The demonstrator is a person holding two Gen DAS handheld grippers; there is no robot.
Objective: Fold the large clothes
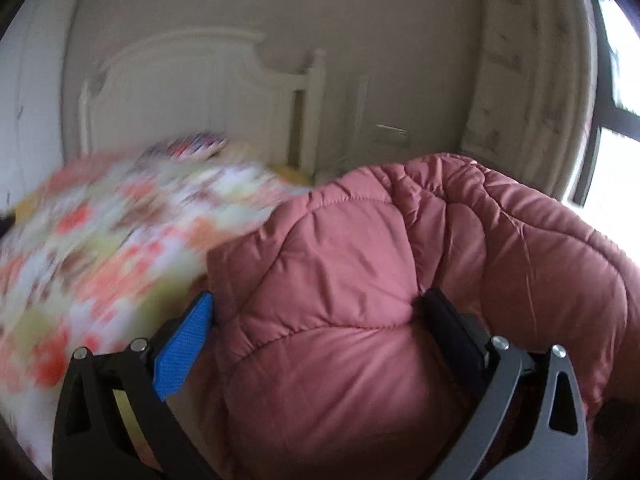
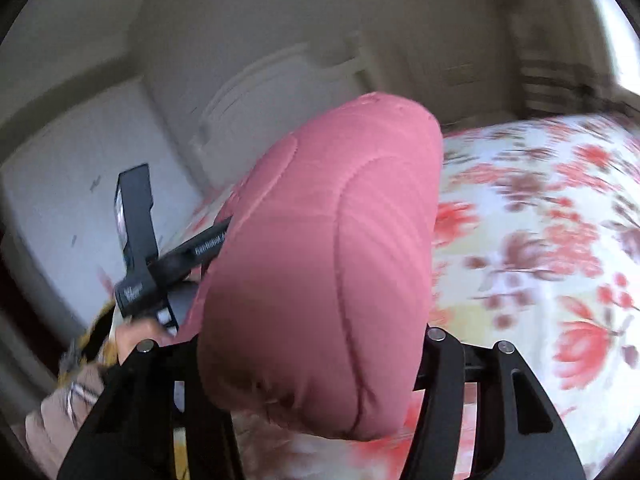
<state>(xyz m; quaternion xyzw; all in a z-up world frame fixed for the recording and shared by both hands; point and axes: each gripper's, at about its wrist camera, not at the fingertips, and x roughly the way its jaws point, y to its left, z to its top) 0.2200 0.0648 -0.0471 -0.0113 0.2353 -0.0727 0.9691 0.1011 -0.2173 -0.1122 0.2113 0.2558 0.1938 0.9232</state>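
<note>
Floral bedspread [image 2: 540, 240] fills 3 to 5 o'clock of the right wrist view, red and brown blooms on white, blurred. White headboard [image 1: 192, 92] at 10 o'clock in the left wrist view, post at its right end. Beige wall [image 1: 380, 40] behind. Curtain [image 1: 520, 80] at 2 o'clock beside bright window [image 1: 616, 168].

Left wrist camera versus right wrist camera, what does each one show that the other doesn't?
Only the left wrist view shows the left claw clamped on a bulging fold of the pink padded jacket, plus a bright window at the right edge. Only the right wrist view shows the right claw around a rounded padded part of the jacket, the other handheld tool from outside, and a hand beneath it. Both share the jacket, the flowered bedspread and the white headboard.
</note>
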